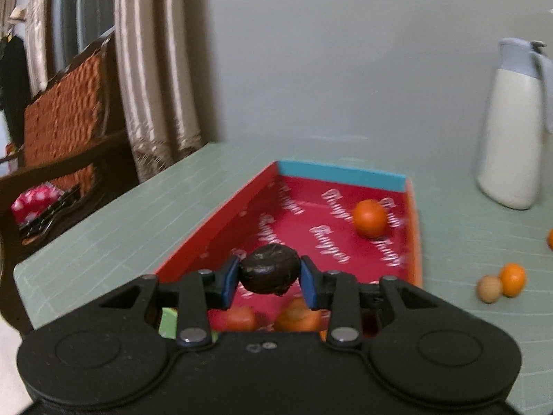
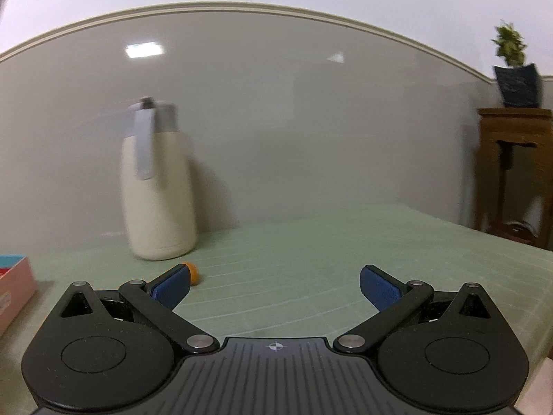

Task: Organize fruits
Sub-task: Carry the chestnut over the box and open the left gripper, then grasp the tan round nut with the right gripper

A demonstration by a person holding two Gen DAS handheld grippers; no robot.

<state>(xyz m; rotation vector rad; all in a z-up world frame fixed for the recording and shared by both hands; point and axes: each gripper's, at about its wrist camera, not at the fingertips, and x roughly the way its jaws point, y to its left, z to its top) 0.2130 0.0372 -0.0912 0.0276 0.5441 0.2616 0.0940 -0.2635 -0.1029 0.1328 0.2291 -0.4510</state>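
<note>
Left gripper [image 1: 270,278]: closed on a dark wrinkled fruit [image 1: 269,268], which is pinched between the blue pads and held over the near part of the red box [image 1: 221,219].

Red box: open-topped, with a blue far wall and white lettering on the floor, blurred and unreadable. One orange [image 1: 369,218] lies near the far right corner. Two more orange fruits [image 1: 297,316] are seen at the near end, partly hidden behind the gripper body and smeared by motion. The box's near edge is cut off from view.

Loose fruit on the green surface [image 1: 138,214], right of the box: a small orange [image 1: 513,279] touching a tan round fruit [image 1: 489,288]; a further orange shape is clipped by the right frame edge.

White jug [image 1: 511,131]: upright, grey lid and handle, standing near the wall behind the box's right corner.

Right gripper [image 2: 274,287]: fingers spread wide, nothing held, low over bare green surface. An orange fruit [image 2: 194,274] is half hidden behind the left finger tip. Open surface lies ahead and to the right up to the surface's edge; a corner of the box shows at far left.
</note>
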